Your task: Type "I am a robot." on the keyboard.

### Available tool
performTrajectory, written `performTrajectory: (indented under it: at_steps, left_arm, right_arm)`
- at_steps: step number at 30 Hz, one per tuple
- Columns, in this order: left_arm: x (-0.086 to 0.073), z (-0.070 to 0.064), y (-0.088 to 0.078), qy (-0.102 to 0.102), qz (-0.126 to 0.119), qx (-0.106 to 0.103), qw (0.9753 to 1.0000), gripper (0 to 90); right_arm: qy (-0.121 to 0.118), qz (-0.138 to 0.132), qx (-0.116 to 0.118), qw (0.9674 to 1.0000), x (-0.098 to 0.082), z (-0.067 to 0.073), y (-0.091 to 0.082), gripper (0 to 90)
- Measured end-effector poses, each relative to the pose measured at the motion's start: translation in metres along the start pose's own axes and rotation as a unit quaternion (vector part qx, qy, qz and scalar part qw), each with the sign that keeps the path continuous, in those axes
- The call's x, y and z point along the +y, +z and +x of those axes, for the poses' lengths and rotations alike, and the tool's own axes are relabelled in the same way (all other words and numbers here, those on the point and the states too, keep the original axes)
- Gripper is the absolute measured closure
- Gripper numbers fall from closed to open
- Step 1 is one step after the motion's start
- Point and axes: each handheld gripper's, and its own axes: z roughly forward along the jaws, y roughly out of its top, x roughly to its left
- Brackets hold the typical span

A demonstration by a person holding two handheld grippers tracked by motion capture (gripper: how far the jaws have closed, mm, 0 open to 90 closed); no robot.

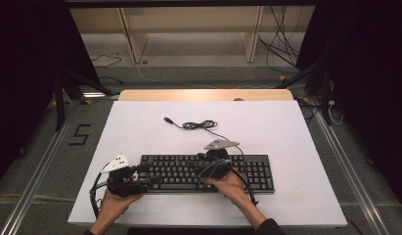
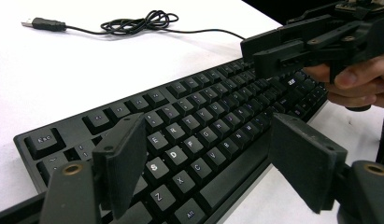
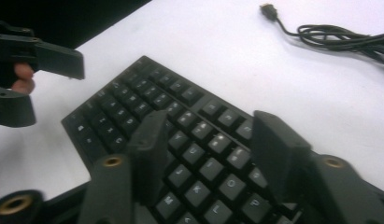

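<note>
A long, flat, black plastic keyboard (image 1: 207,172) with pale lettering on its keys lies level, keys up, on the white tabletop, its long edges running across the table. Its left end sits under the left gripper (image 1: 145,179), whose parted jaws straddle the Z, X, S and D keys and the near edge (image 2: 199,154). The right gripper (image 1: 204,170) hangs over the middle of the key field, its parted jaws above the letter keys (image 3: 201,161). A thin black cable (image 1: 201,125) leaves the keyboard's far edge beyond the right gripper, gathers into a loose coil and ends in a USB plug (image 2: 42,23) lying flat farther off.
</note>
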Motion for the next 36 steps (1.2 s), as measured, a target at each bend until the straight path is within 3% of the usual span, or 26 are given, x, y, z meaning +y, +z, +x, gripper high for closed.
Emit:
performTrajectory:
  at_steps: [1, 2, 7, 14, 36]
  left_arm:
    - [0.0, 0.0, 0.0, 0.0, 0.0, 0.0, 1.0, 27.6]
    - [0.0, 0.0, 0.0, 0.0, 0.0, 0.0, 1.0, 27.6]
    - [0.0, 0.0, 0.0, 0.0, -0.001, 0.0, 1.0, 27.6]
    - [0.0, 0.0, 0.0, 0.002, -0.001, 0.001, 1.0, 27.8]
    - [0.0, -0.001, 0.0, 0.005, 0.001, 0.002, 1.0, 27.8]
  right_arm:
    - [0.0, 0.0, 0.0, 1.0, 0.0, 0.0, 0.0, 54.6]
    - [-0.002, 0.001, -0.005, 1.0, 0.0, -0.001, -0.001, 60.7]
    - [-0.003, 0.008, -0.014, 0.9999, -0.002, -0.004, -0.001, 73.9]
    - [-0.003, 0.022, -0.02, 0.9996, -0.006, -0.007, 0.001, 84.8]
    - [-0.011, 0.063, -0.032, 0.9974, -0.019, -0.007, 0.018, 90.0]
